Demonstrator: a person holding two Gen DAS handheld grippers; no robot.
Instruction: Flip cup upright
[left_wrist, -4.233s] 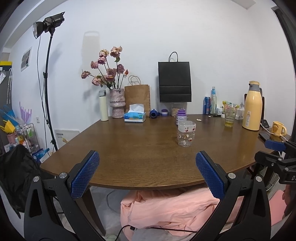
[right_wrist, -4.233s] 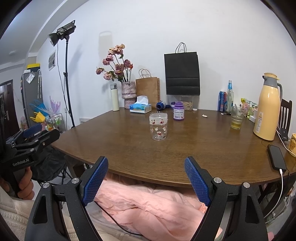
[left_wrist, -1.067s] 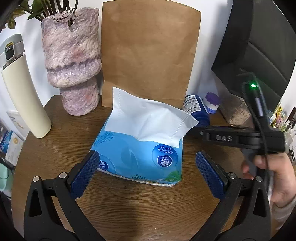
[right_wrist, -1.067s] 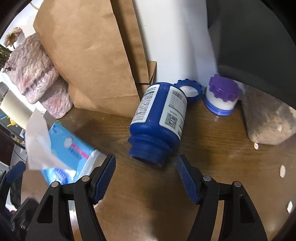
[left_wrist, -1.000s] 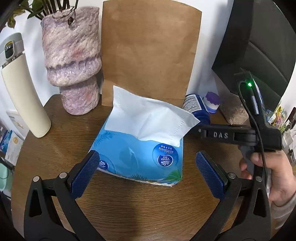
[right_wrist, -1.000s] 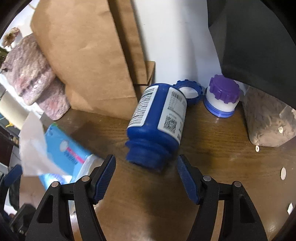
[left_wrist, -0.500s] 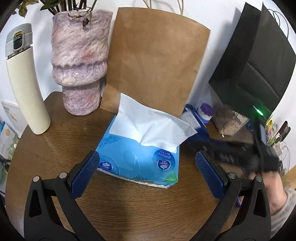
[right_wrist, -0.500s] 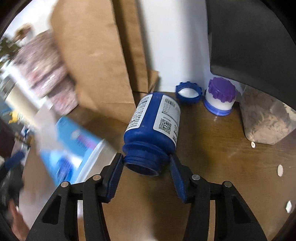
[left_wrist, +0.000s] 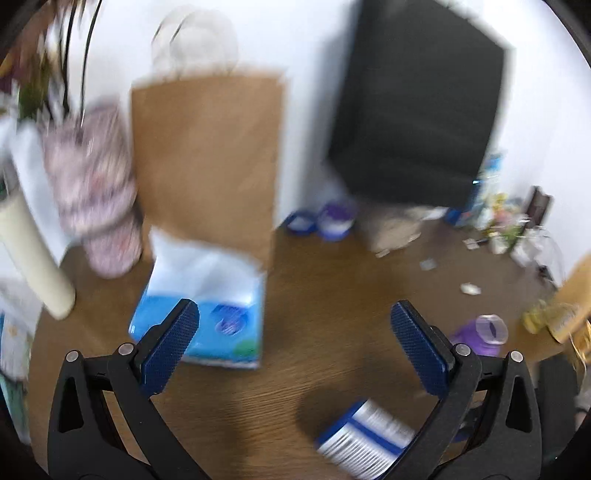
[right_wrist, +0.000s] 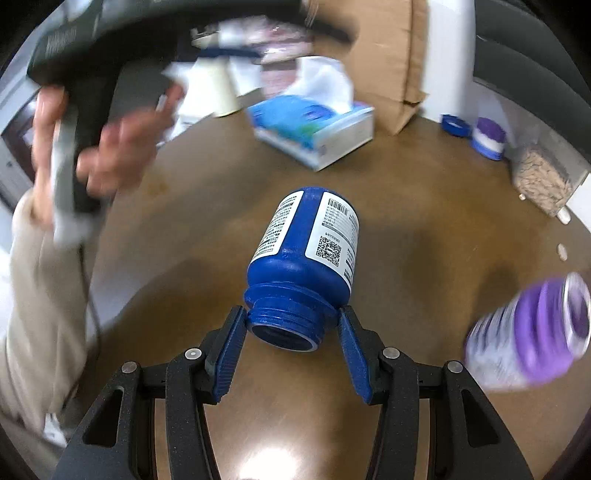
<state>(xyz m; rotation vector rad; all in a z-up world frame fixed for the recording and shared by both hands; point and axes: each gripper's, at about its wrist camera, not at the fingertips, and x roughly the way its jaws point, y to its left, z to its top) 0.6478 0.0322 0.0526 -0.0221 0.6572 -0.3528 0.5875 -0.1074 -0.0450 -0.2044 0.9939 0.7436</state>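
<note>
Blue bottle (right_wrist: 308, 254) neck-first between clenched right jaws above brown wooden table (right_wrist: 424, 258); left jaws spread, empty.

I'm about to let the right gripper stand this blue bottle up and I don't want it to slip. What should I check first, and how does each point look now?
1. Grip: the right gripper is closed on the threaded neck of the blue bottle, a pad on each side. Ok.
2. Cap: off, mouth open toward the camera. Whether anything is inside: cannot tell.
3. Landing spot: bare wooden table around the bottle. Ok.
4. Neighbours: the purple-lidded jar is close on the right and blurred. Not ok until it is clear.
5. Left gripper: open, holding nothing, view blurred. Ok.
6. Bottle tilt: base points away from the camera; whether it touches the table, cannot tell.
</note>
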